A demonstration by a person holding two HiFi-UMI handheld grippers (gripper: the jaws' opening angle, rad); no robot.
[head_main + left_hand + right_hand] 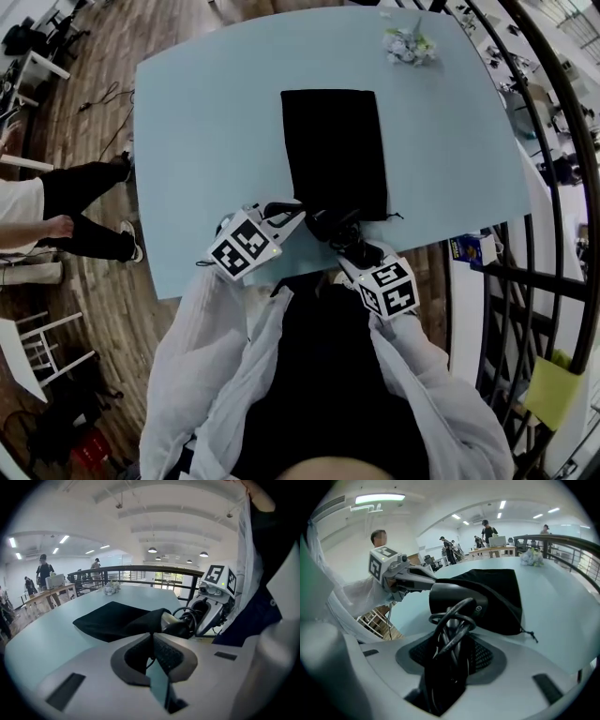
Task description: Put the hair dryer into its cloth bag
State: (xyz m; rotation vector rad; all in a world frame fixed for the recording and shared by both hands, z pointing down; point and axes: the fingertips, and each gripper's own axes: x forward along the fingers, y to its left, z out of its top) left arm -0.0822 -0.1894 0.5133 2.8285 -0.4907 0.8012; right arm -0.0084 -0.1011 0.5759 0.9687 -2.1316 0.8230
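Observation:
The black cloth bag [333,150] lies flat on the light blue table [206,122], its mouth toward me. My left gripper [296,216] is shut on the near edge of the bag [112,618], lifting the cloth [152,629] off the table. My right gripper [352,247] is shut on the handle of the black hair dryer [339,228], with the coiled cord pinched in too. In the right gripper view the hair dryer [457,601] has its round head at the raised mouth of the bag [499,592], with the left gripper [404,577] just beside it.
A small white and green bunch [410,45] lies at the table's far right. A dark curved railing [553,197] runs along the right side, with a blue box [473,248] near it. A person [56,220] stands left of the table, next to white chairs.

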